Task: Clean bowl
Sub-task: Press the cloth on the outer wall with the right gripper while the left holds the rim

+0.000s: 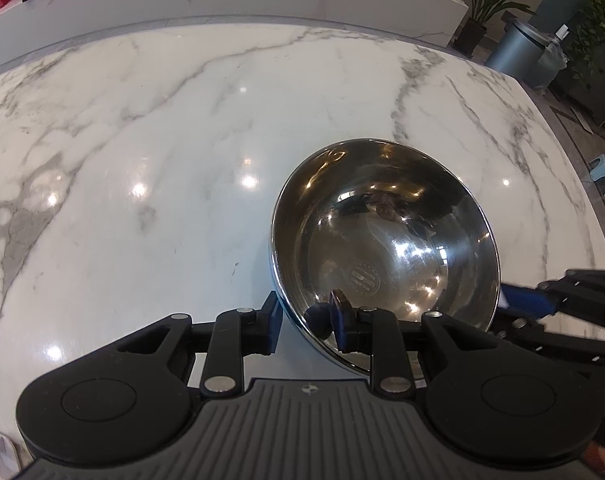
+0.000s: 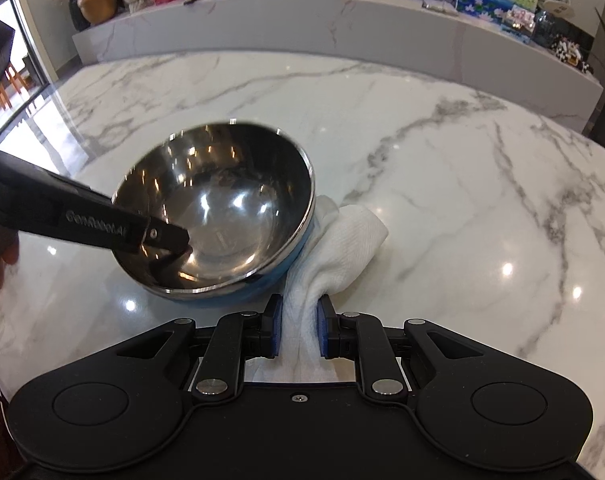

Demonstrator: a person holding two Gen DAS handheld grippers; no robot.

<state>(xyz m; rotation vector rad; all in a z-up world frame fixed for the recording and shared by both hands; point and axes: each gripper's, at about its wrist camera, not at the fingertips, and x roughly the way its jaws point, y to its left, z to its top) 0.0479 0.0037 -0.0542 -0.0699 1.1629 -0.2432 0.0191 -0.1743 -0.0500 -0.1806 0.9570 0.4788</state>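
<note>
On the left, the left gripper (image 1: 302, 320) straddles the near rim of the bowl (image 1: 386, 236), one finger outside the wall and the other inside, with the rim in the gap between them; the jaws look partly closed around it, though whether the pads actually press the metal is hard to tell from the left wrist view. That hold seems meant to steady the bowl and tip it, since the bowl sits tilted on the marble table (image 1: 142, 160) with its shiny inside turned up toward the cameras. No dirt is visible inside it, only reflections. Moving right, the bowl rests toward the near side of the table, and its blue outer wall touches a white cloth (image 2: 342, 240) bunched just beside it. Further right, the right gripper (image 2: 298, 330) has its jaws closed down onto a fold of that cloth, the rest of which trails forward to the bowl's side. Holding the cloth this way probably readies it for wiping while the other hand keeps the bowl from sliding.
</note>
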